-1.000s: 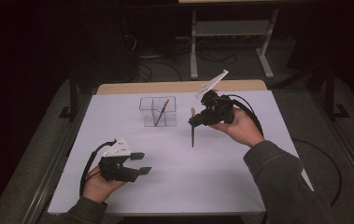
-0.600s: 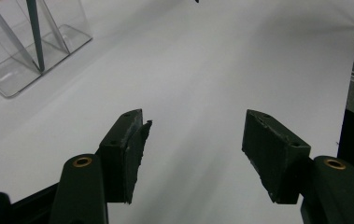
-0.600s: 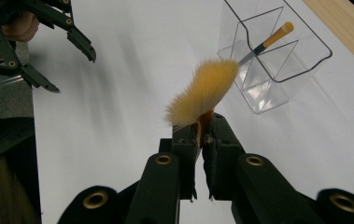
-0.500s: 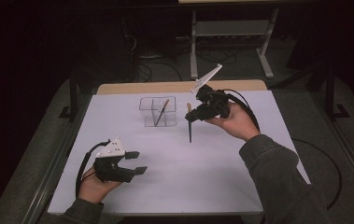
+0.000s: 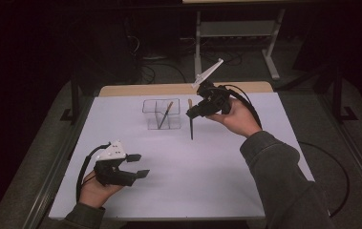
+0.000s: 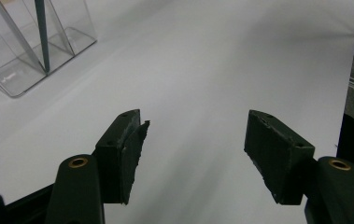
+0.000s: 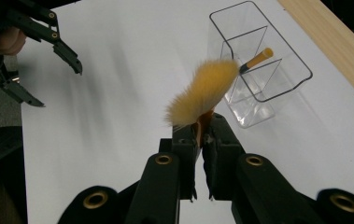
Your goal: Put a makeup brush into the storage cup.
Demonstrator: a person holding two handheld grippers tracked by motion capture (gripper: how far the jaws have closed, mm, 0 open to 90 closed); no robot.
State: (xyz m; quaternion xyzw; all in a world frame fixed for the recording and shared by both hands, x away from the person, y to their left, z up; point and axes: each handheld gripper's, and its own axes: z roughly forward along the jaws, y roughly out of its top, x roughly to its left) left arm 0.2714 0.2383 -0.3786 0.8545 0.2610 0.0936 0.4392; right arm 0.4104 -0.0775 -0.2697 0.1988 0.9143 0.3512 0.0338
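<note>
My right gripper (image 5: 191, 113) is shut on a brush (image 5: 191, 125) near its head; the dark handle hangs down over the white table, just right of a clear divided box (image 5: 153, 119). In the right gripper view the jaws (image 7: 201, 140) pinch the brush below its fluffy yellow bristles (image 7: 207, 91). A second brush (image 5: 165, 114) leans inside the box (image 7: 277, 70). My left gripper (image 5: 138, 165) rests low at the near left, and its jaws have just been opening. They stand apart (image 6: 193, 140) with nothing between them.
The white table sheet (image 5: 217, 181) has a wooden strip (image 5: 169, 89) along its far edge. A metal rack (image 5: 236, 28) and cables stand on the dark floor beyond. In the left gripper view the clear box (image 6: 30, 46) sits at the upper left.
My right hand has lifted the brush slightly and carried it left toward the clear box. The left gripper's jaws have spread a little wider; that hand stays put.
</note>
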